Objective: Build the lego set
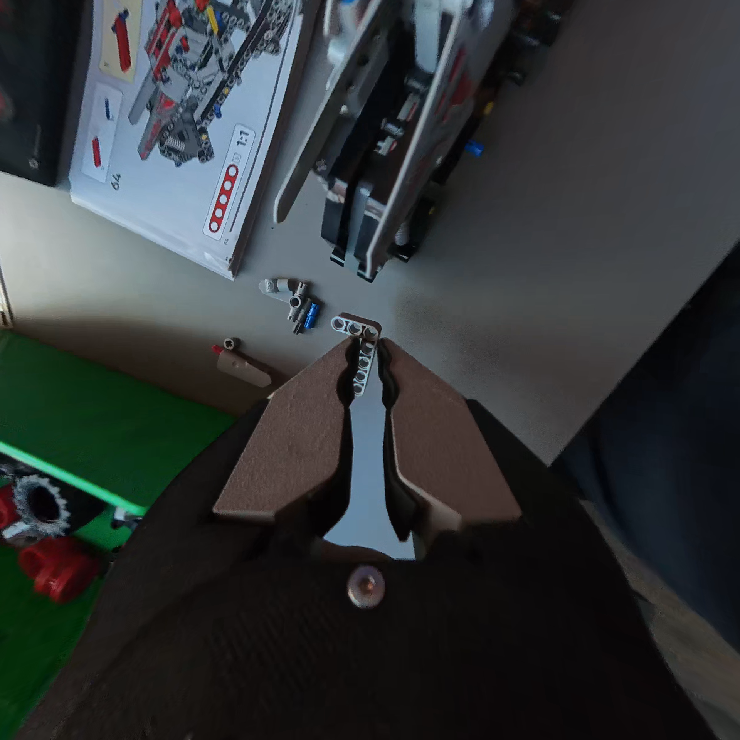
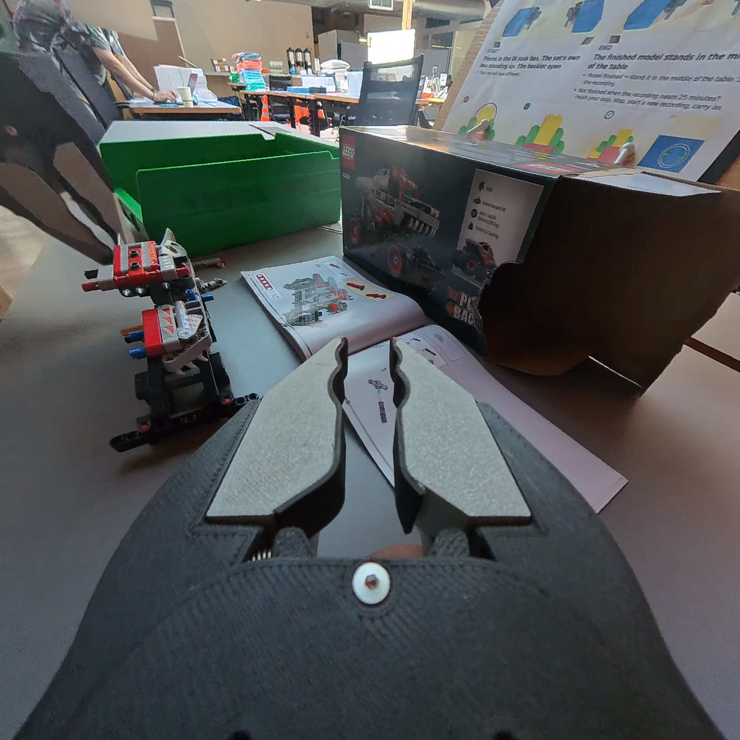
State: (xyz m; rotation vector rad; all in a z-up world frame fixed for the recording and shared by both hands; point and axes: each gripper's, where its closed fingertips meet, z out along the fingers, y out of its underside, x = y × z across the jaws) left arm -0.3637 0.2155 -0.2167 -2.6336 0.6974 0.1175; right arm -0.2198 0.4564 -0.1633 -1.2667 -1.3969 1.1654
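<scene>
The bent beam (image 1: 357,347) at the centre of the left wrist view is white, with dark holes in a row. Beside it lie a blue pin (image 1: 311,315) and grey connectors (image 1: 295,303). The bin (image 2: 224,188) in the upper left of the right wrist view is bright green. The half-built truck (image 2: 168,336) at left is black, with red and grey panels bearing red triangle marks. The box (image 2: 432,224) is black.
</scene>
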